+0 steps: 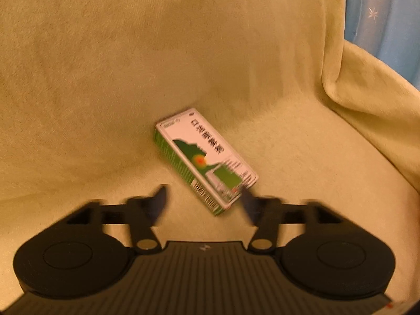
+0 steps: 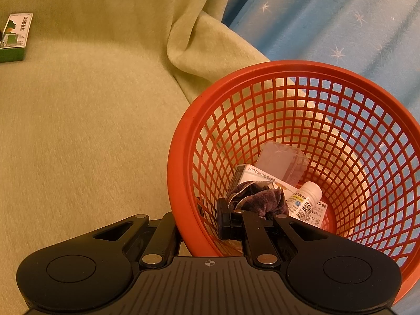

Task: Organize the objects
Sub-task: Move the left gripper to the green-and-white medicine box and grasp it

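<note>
A green and white medicine box (image 1: 202,157) lies flat and askew on the yellow-green blanket (image 1: 105,78). My left gripper (image 1: 204,197) hovers just before its near end, open, the box's barcode corner reaching between the blurred fingertips without touching the pads. In the right wrist view the same box (image 2: 15,34) shows at the far left. My right gripper (image 2: 199,223) is shut on the near wall of the red mesh basket (image 2: 183,120), one finger outside and one inside. In the basket lie a clear plastic case (image 2: 282,162), a white carton (image 2: 252,176), a dark purple cloth (image 2: 257,197) and a white bottle (image 2: 307,199).
The blanket rises into a back cushion (image 1: 183,26) behind the box and bunches in a fold (image 2: 199,42) beside the basket. Blue fabric with white stars (image 2: 328,21) hangs behind the basket and at the upper right (image 1: 380,13) of the left wrist view.
</note>
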Action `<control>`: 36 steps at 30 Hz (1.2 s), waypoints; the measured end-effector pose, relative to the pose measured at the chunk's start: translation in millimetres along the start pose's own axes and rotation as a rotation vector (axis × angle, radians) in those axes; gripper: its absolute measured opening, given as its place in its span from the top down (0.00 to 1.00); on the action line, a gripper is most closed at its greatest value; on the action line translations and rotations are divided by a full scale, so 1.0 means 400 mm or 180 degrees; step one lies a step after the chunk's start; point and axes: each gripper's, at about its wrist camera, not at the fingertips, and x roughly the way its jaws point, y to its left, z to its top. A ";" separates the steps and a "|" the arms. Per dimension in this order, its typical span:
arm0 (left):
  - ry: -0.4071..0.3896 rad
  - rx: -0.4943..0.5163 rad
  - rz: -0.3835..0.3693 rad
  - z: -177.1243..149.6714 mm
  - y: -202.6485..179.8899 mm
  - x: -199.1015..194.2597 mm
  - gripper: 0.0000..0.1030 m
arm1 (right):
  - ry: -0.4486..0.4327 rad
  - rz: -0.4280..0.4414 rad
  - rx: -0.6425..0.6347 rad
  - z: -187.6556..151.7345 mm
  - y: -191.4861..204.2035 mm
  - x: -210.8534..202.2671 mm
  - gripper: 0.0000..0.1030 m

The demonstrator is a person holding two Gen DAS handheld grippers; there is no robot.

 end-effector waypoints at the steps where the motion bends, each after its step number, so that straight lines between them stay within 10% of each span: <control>1: -0.0033 0.0005 0.0020 0.002 -0.014 0.007 0.24 | 0.0000 0.0001 0.0000 -0.001 0.000 -0.001 0.94; 12: 0.0091 -0.0113 0.0754 0.041 -0.106 0.126 0.25 | 0.0003 0.0007 0.0007 0.000 -0.003 -0.005 0.94; 23: 0.0290 0.0416 -0.0104 -0.090 -0.052 -0.054 0.46 | 0.0006 0.0017 0.0047 0.011 -0.005 0.001 0.94; 36: 0.0066 0.0522 0.0109 -0.127 -0.086 -0.047 0.44 | 0.0003 0.0028 0.0023 0.004 -0.011 0.000 0.94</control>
